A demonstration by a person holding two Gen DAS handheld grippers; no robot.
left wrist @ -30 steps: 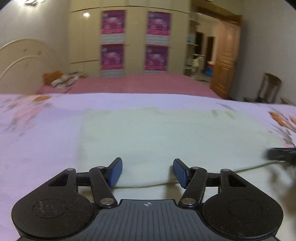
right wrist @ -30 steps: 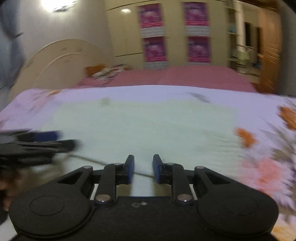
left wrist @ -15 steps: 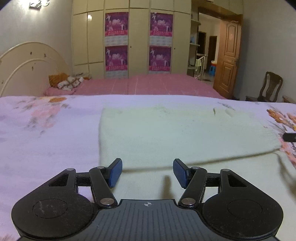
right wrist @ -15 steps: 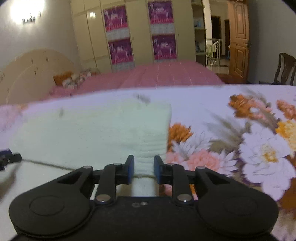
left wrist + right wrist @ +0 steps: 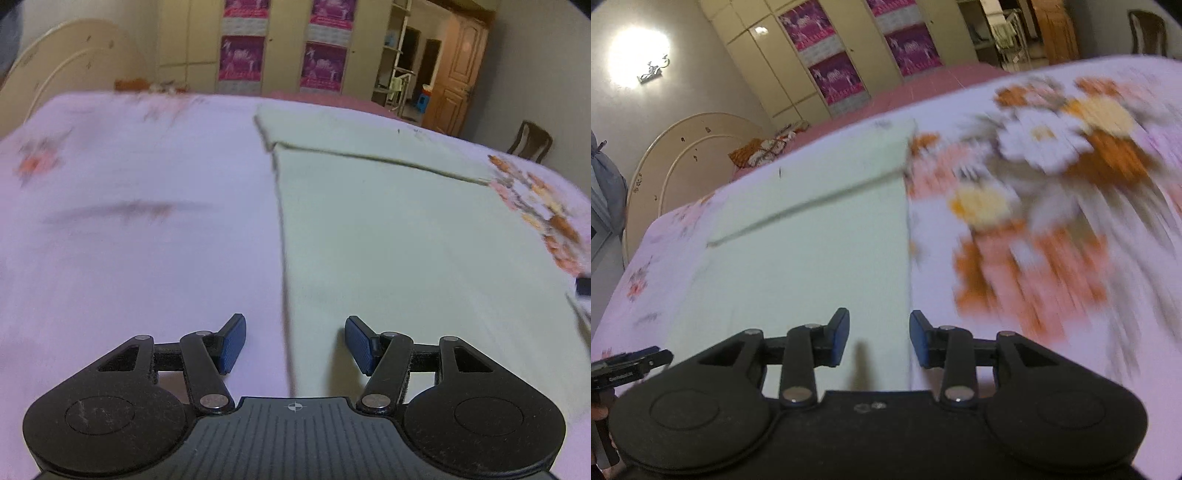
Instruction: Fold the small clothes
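A pale cream knitted garment (image 5: 406, 229) lies flat on the floral bedsheet (image 5: 129, 221), its far part folded over with a fold edge across it. My left gripper (image 5: 291, 343) is open and empty, above the garment's near left edge. My right gripper (image 5: 877, 338) is open and empty, above the garment's (image 5: 820, 251) near right edge. The tip of the left gripper (image 5: 628, 365) shows at the left of the right wrist view.
The bedsheet (image 5: 1052, 206) has large orange and white flowers to the right of the garment. Beyond it are a pink bed (image 5: 325, 98), a cream headboard (image 5: 66, 66), wardrobes with purple posters (image 5: 240, 55), a wooden door (image 5: 454, 88) and a chair (image 5: 532, 140).
My right gripper has opened and let go of the garment. Both grippers pulled back to the near edge and tilted down. The garment's far fold now lies flat.
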